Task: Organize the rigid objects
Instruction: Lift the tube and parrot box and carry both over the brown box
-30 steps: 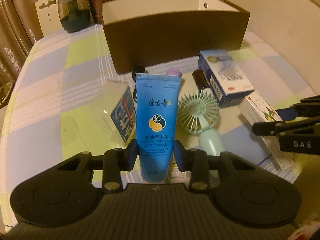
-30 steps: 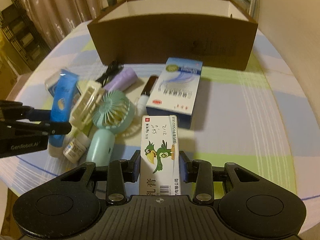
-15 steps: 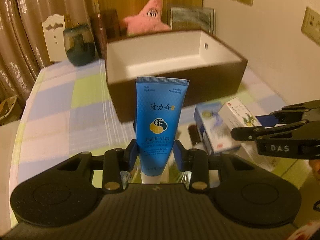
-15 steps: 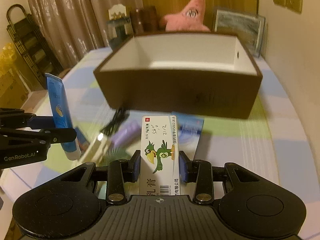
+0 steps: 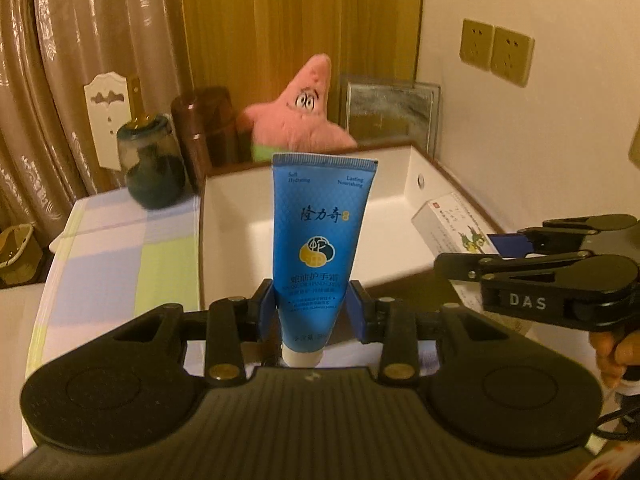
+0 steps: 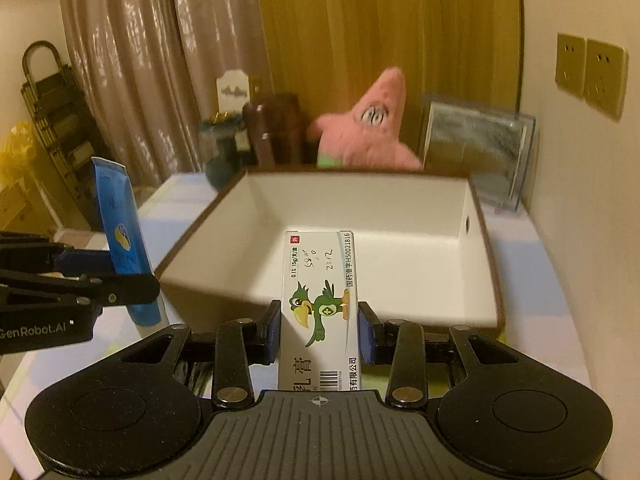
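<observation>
In the left wrist view the left gripper (image 5: 313, 309) is clamped narrow on the lower end of a blue hand-cream tube (image 5: 320, 236), which stands upright with its white cap down and crimped end up, in front of the open brown box (image 5: 436, 168); the cap is partly hidden behind the gripper body. In the right wrist view the right gripper (image 6: 319, 332) pinches a white ointment carton (image 6: 320, 300) printed with a green parrot, its long axis pointing forward over the box's near wall (image 6: 208, 300) toward the white interior, its near end cut off by the gripper body.
</observation>
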A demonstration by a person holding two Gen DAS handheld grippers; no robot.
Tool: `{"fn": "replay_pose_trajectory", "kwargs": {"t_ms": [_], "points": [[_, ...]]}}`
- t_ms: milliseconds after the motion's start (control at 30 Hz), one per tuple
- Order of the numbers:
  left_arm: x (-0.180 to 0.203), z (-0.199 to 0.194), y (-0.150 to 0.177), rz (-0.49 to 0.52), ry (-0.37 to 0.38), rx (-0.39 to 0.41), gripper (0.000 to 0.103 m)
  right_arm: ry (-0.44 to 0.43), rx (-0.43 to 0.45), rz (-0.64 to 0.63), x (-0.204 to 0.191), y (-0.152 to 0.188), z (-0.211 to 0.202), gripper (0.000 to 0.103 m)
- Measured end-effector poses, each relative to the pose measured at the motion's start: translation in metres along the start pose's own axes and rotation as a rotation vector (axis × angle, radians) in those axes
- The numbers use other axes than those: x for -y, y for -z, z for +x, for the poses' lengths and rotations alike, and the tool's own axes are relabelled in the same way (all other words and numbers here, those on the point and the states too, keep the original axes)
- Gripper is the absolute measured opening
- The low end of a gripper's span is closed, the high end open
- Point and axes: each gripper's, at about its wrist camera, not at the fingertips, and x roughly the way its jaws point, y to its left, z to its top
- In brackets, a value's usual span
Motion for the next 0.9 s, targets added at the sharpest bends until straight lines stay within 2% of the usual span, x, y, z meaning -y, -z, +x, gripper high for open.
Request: {"fn": "replay_pose_trajectory", "kwargs": {"t_ms": [200, 400, 633, 900], "points": [[0.003, 0.031, -0.036, -0.024, -0.005, 0.015, 0.035, 0.006, 0.040, 0.002, 0.017, -0.033, 0.022, 0.039], [0.005, 0.066, -0.054, -0.049, -0.004, -0.012, 0.035, 0.020, 0.033, 0.010, 0.033, -0.044, 0.051, 0.039], [0.007, 0.110, -0.052, -0.073, 0.008, -0.091, 0.035, 0.027, 0.022, 0.023, 0.050, -0.044, 0.084, 0.039], [0.007, 0.163, -0.039, -0.115, 0.035, -0.266, 0.035, 0.035, -0.048, 0.041, 0.066, -0.034, 0.115, 0.039]]}}
